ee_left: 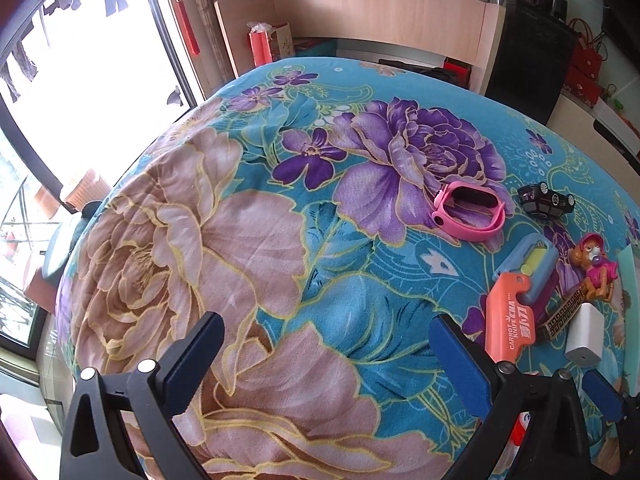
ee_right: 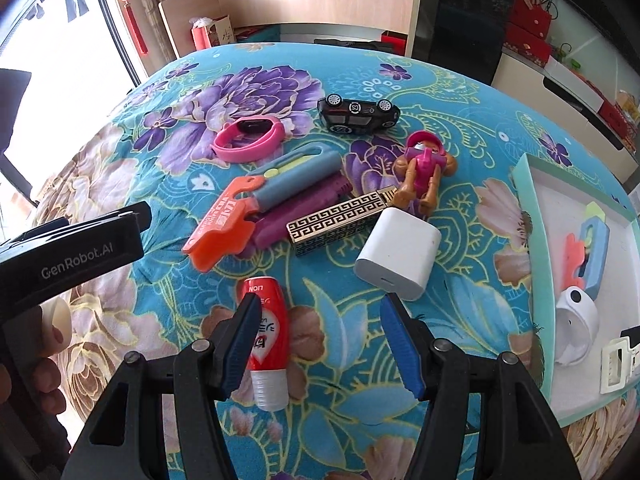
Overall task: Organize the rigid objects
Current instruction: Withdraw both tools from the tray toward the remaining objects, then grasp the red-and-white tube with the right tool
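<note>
Toys and small hard things lie scattered on the flowered blanket [ee_right: 280,420] — a pink wristband [ee_right: 250,138], a black toy car [ee_right: 358,114] on its side, an orange toy knife [ee_right: 224,220], a white charger block [ee_right: 396,260]. Above a red tube [ee_right: 266,340], the right gripper [ee_right: 318,344] hangs with its jaws apart, gripping nothing. Well off to the left, over bare blanket, the left gripper [ee_left: 328,356] also gapes empty — and a teal-rimmed tray [ee_right: 538,264] at the right already holds a few pieces.

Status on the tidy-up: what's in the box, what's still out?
Done: tray holds a blue-orange toy and white band. In hand: nothing; right gripper open by the red tube, left gripper open. Left: charger, car, figure, pink watch.
</note>
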`<state>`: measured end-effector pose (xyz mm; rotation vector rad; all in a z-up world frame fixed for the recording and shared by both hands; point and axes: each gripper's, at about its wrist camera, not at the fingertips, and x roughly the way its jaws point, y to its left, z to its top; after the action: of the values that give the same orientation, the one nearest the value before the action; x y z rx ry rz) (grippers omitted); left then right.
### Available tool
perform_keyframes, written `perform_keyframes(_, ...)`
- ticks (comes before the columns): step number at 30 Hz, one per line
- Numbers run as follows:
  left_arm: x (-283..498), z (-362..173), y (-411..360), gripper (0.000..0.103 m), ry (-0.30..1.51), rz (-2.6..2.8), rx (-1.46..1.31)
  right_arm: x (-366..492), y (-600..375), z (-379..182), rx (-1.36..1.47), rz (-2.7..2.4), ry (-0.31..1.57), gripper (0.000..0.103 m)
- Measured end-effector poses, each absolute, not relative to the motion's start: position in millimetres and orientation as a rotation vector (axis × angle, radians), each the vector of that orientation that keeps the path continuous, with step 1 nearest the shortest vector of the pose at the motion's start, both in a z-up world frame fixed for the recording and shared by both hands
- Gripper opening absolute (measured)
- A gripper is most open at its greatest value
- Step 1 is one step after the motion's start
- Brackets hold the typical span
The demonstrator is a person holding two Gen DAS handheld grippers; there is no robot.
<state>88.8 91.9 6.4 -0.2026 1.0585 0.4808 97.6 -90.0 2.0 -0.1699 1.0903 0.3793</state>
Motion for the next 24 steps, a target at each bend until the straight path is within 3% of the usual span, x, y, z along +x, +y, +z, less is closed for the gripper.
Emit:
perform_keyframes(11,90,4,95,0.103,1.063,0.494,-0.204,93,-80,-2,-0.197,0.402,1.103,0.061)
perform_keyframes(24,93,3,94,0.103,1.064,0.497,-0.189,92,-80,-9,-0.201,0.391,1.152,0.031)
